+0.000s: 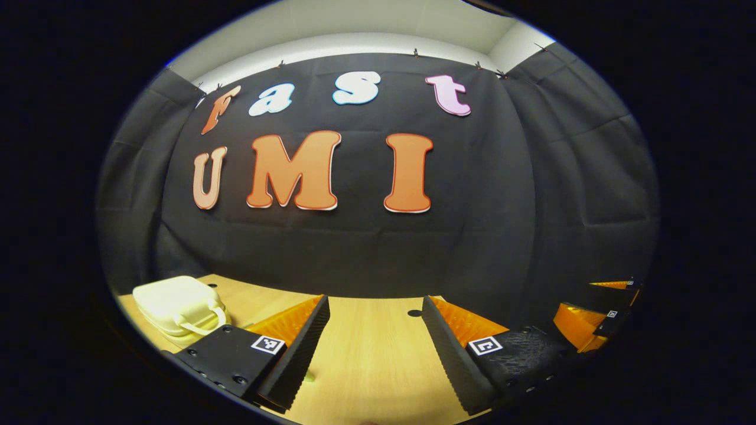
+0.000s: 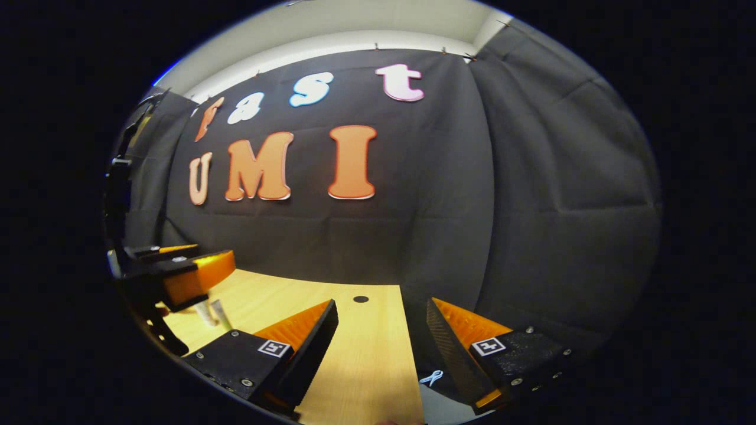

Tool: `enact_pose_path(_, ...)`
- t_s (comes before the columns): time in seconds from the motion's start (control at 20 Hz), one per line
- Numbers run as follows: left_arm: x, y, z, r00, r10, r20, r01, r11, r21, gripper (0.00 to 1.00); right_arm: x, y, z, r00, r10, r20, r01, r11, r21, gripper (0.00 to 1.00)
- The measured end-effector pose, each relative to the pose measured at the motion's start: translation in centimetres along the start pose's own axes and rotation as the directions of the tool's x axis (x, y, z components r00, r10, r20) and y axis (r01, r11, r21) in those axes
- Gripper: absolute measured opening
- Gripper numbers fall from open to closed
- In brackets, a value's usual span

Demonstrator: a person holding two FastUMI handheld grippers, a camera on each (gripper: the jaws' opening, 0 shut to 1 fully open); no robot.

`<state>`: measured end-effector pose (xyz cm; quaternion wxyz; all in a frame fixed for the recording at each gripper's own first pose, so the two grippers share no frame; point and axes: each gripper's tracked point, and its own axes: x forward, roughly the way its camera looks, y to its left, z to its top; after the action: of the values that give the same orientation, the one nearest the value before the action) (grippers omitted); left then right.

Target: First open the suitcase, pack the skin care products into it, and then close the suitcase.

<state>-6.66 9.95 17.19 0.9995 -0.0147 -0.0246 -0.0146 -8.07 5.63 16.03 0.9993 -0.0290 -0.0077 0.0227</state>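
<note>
Zero steps done so far: case (image 1: 177, 307) sits shut near the desk's (image 1: 366, 354) left edge. Left tongs (image 1: 373, 345) and right tongs (image 2: 378, 348) both gape wide, holding nothing.

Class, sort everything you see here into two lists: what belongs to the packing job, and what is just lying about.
Belongs to the job:
closed cream plastic suitcase with handle
small pale skin care tubes
left tool
right tool

Just lying about:
small pale ribbon loop
light wooden table
</note>
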Motion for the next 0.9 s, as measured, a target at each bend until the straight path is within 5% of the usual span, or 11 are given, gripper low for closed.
enact_pose_path(0.3, -4.3, 5.4, 6.7, 0.999, 0.014, 0.042, -0.017, 0.997, 0.077, 0.95, -2.4, 6.1, 8.2, 0.992, 0.105, 0.068, -0.106, 0.994, 0.020, 0.96)
enact_pose_path(0.65, -7.9, 14.0, 6.0, 0.998, 0.070, -0.001, -0.070, 0.987, 0.147, 0.98, -3.4, 13.2, 6.0, 0.978, 0.210, 0.003, -0.210, 0.977, 0.035, 0.96)
enact_pose_path(0.9, -6.3, 20.6, 4.9, 0.999, 0.046, -0.017, -0.043, 0.986, 0.163, 1.00, -1.9, 15.7, 5.9, 0.993, 0.115, -0.013, -0.114, 0.993, 0.018, 0.96)
